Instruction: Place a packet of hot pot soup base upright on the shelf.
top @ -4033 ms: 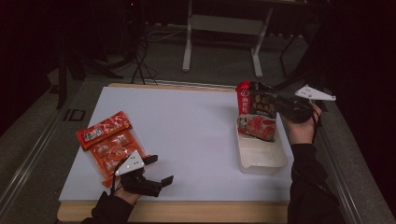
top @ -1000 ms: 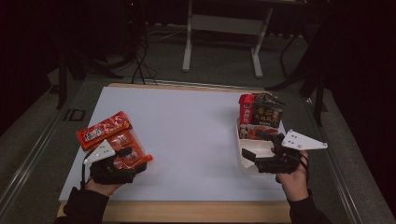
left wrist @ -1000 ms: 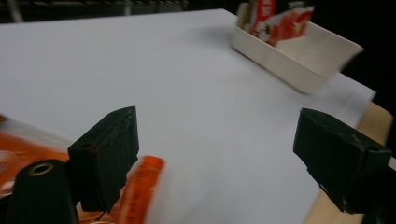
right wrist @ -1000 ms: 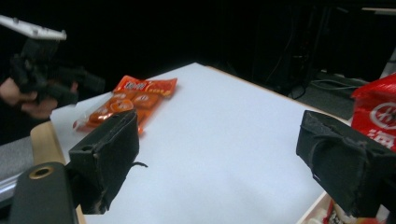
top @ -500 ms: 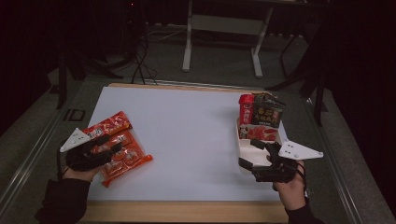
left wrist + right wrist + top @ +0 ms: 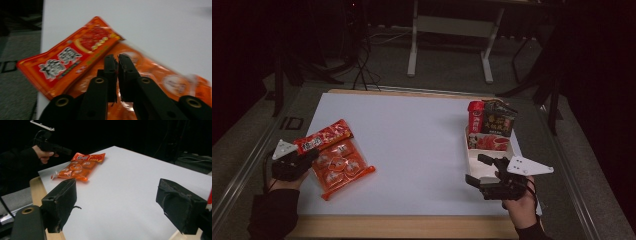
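Far left of bench [image 6: 422, 150], roughly 8 o'clock from centre of white sheet: left gripper [image 6: 310, 159] in hand, grey plate on top, pointing toward 3 o'clock at the snack packets. Jaws just closed, seen nearly touching in left gripper view [image 6: 117, 62], tips poised over the orange multipack [image 6: 160, 80]; no clear sign of film pinched between them, blur prevents certainty. Red packet [image 6: 323, 138] lying across the 11 o'clock end of orange multipack [image 6: 343, 168], overlapping it, both flat on the sheet near its left edge. Centre of sheet bare white. Right side, about 3 o'clock: white tray [image 6: 474, 167] at the sheet's right edge, with a red can [image 6: 475, 119] and a dark box [image 6: 498, 120] standing at its 12 o'clock end, touching each other, and a red pouch [image 6: 489, 142] lying just below them. Right gripper [image 6: 482, 171] at about 5 o'clock, held low over the tray's 6 o'clock end, pointing toward 9 o'clock. Jaws wide apart in right gripper view [image 6: 122, 202], nothing between them, padded faces looking across the sheet toward the packets.
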Tool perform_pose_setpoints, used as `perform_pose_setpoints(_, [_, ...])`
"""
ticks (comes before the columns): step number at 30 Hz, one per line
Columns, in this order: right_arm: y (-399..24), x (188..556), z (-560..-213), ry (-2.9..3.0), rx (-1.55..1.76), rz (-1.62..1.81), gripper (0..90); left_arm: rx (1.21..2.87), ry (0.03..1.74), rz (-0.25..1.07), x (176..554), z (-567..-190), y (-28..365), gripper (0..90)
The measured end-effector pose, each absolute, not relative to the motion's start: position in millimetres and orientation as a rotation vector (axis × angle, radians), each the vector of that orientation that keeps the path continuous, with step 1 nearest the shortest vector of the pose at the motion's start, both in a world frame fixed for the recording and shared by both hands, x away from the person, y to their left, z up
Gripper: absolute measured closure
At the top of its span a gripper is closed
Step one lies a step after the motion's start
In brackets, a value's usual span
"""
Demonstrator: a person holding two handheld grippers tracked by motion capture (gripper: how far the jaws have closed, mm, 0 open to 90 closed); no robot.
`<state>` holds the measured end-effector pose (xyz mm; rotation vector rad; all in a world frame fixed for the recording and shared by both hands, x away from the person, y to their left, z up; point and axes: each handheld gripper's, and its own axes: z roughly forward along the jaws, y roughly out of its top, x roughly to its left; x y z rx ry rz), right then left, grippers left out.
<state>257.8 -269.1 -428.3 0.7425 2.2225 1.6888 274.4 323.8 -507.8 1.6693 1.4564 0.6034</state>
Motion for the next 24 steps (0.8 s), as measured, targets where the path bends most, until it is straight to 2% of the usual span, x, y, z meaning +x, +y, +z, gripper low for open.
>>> perform_pose_setpoints(15, [-266,260,-433,2.255,0.737,1.668,16.7,1.769,1.658,0.673,289,-536,340,90.0])
perform_pose_setpoints(24, [-265,261,-433,2.262,0.738,1.661,16.6,1.788,1.642,0.602,298,-542,349,90.0])
